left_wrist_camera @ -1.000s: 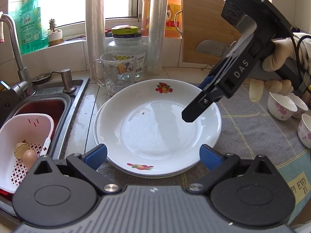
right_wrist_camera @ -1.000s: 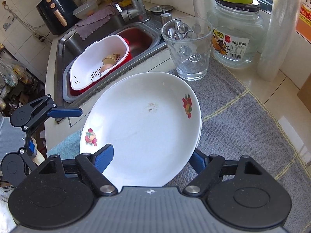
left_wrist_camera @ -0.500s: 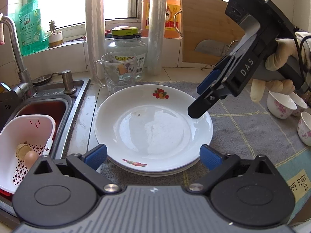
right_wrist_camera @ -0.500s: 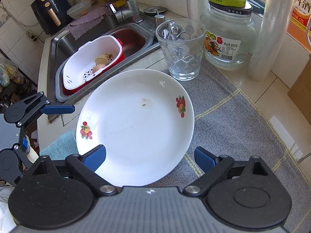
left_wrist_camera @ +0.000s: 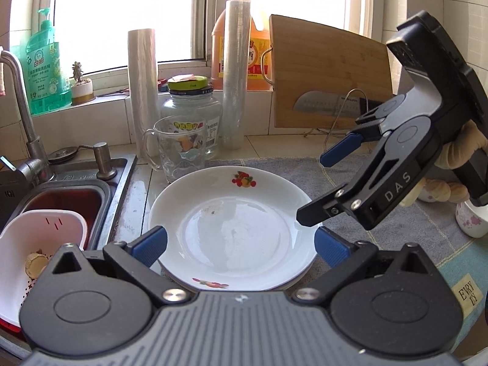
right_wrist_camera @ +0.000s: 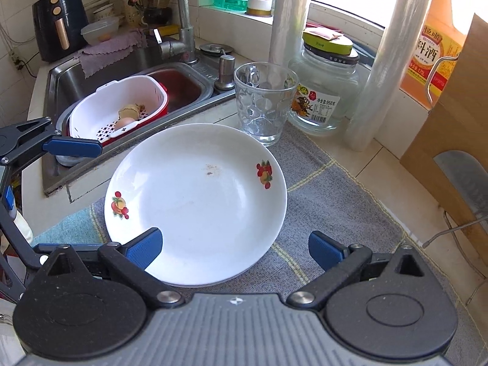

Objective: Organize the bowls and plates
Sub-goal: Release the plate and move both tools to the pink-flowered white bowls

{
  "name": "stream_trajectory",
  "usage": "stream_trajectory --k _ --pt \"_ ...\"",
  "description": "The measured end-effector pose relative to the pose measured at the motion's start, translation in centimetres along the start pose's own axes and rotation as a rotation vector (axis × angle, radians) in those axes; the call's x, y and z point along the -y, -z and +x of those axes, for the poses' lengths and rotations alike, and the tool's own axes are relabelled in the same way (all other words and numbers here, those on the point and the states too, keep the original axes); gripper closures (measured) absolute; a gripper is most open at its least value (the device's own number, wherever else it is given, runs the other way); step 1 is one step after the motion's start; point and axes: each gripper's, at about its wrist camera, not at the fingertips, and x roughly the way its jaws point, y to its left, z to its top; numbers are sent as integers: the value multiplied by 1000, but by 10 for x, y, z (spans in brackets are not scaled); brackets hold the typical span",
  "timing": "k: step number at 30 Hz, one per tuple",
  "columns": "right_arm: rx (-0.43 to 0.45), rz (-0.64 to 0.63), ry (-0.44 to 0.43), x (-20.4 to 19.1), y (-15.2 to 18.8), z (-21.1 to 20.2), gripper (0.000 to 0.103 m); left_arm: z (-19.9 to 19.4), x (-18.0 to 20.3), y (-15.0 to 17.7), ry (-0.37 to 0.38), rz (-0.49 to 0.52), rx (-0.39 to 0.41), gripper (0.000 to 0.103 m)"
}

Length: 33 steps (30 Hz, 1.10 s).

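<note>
A white plate [left_wrist_camera: 231, 228] with fruit decals lies flat on another plate on the grey mat [left_wrist_camera: 350, 183]; only a sliver of the lower plate's rim shows. My left gripper [left_wrist_camera: 240, 245] hovers at the plate's near rim, jaws opening, pads clear of it. From the right wrist view the same plate [right_wrist_camera: 195, 204] lies ahead of my right gripper [right_wrist_camera: 235, 248], whose jaws are opening with nothing pressed between them. The right gripper [left_wrist_camera: 323, 183] hangs above the plate's right edge, held by a gloved hand. The left gripper [right_wrist_camera: 39, 172] shows at the left edge.
A glass mug [left_wrist_camera: 180, 149], a glass jar [left_wrist_camera: 192, 106] and two film rolls stand behind the plates. The sink [left_wrist_camera: 70, 189] at left holds a white strainer basket [left_wrist_camera: 36, 244]. A cutting board [left_wrist_camera: 329, 73] with a knife leans at the back. A floral cup [left_wrist_camera: 471, 219] stands at right.
The right gripper let go of the top plate, opened wide and drew back up to the right. The plate, tilted before, now lies flat on the lower one. The left gripper hardly moved.
</note>
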Motion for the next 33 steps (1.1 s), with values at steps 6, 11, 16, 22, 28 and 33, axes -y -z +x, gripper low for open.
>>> stream_trajectory --k 6,11,16,22,28,33 --pt "69 65 130 -7 11 -18 0 -3 -1 -2 23 30 7 1" --pt "146 224 225 0 33 -40 0 -2 4 -3 65 70 -7 1" --pt "143 266 324 10 63 -67 0 11 23 -7 149 118 -58 1" --pt "117 291 449 38 106 -107 0 22 71 -18 242 172 -25 1" --pt "88 311 500 80 144 -139 0 42 127 -33 310 178 -15 1" --pt "52 330 458 120 173 -153 0 70 174 -38 341 219 -18 1"
